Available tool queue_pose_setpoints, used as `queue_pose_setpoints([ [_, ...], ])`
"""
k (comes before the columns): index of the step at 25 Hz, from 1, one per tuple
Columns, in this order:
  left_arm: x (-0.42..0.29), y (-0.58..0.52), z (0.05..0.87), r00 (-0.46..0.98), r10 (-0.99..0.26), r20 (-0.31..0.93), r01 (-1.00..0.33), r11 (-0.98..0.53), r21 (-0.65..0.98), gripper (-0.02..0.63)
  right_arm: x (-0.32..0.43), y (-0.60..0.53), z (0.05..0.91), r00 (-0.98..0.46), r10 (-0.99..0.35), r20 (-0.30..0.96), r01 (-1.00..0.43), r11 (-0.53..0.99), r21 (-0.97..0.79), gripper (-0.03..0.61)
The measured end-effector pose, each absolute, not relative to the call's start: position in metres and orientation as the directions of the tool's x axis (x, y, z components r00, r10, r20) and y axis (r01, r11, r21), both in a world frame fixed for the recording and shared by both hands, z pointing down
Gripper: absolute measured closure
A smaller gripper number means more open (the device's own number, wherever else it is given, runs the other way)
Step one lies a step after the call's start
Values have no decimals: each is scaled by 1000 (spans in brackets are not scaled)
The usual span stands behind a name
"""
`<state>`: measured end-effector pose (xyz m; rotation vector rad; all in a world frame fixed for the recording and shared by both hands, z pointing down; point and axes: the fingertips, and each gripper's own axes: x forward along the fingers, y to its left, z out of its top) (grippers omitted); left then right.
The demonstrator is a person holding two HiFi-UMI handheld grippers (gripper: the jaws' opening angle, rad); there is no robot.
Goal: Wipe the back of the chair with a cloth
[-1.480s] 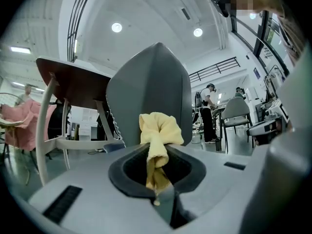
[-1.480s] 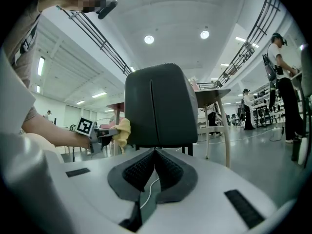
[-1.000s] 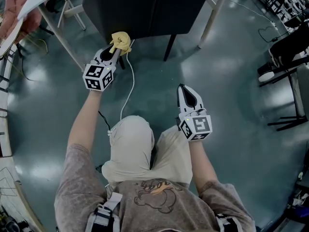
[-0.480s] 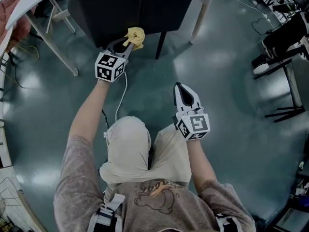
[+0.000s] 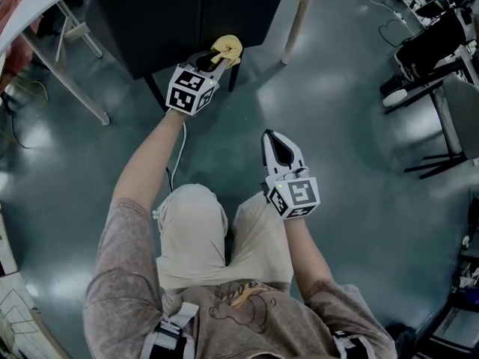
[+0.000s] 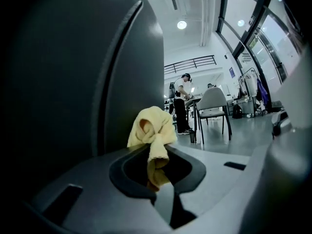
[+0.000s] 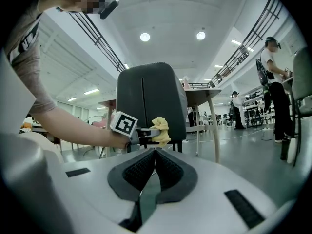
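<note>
Cloth (image 5: 227, 48), pinched by one tail in the clenched left gripper (image 5: 217, 57) at the chair back (image 5: 179, 13), could slip free under rubbing; right gripper (image 5: 278, 142) hangs closed, empty.

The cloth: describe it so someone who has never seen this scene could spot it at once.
Find the dark chair at the top of the head view; the left tool reaches to the lower part of its back. The cloth is the small bunched wad pinched in that tool's tip, the only pale yellow thing against the dark chair.
</note>
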<state>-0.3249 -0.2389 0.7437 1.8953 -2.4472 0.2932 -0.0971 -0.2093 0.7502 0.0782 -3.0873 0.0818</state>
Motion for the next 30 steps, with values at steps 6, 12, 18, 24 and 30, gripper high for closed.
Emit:
queue_pose_setpoints([
  [6, -313, -289, 751, -201, -967, 156, -975, 183, -122, 555, -92, -220, 753, -995, -79, 62, -82, 996, -45, 552],
  [12, -301, -327, 757, -158, -974, 161, -986, 146, -79, 555, -86, -227, 754, -992, -102, 72, -104, 994, -31, 552],
  [18, -278, -338, 755, -114, -983, 144, -993, 107, -52, 555, -76, -233, 760, -990, -115, 85, -118, 993, -26, 552],
  [24, -264, -307, 737, -120, -988, 97, -993, 120, -1, 555, -66, -235, 753, -992, -110, 70, -111, 994, -19, 552],
  [30, -255, -253, 722, -155, -985, 75, -988, 156, 2, 555, -56, -239, 751, -991, -113, 66, -115, 993, -24, 552],
])
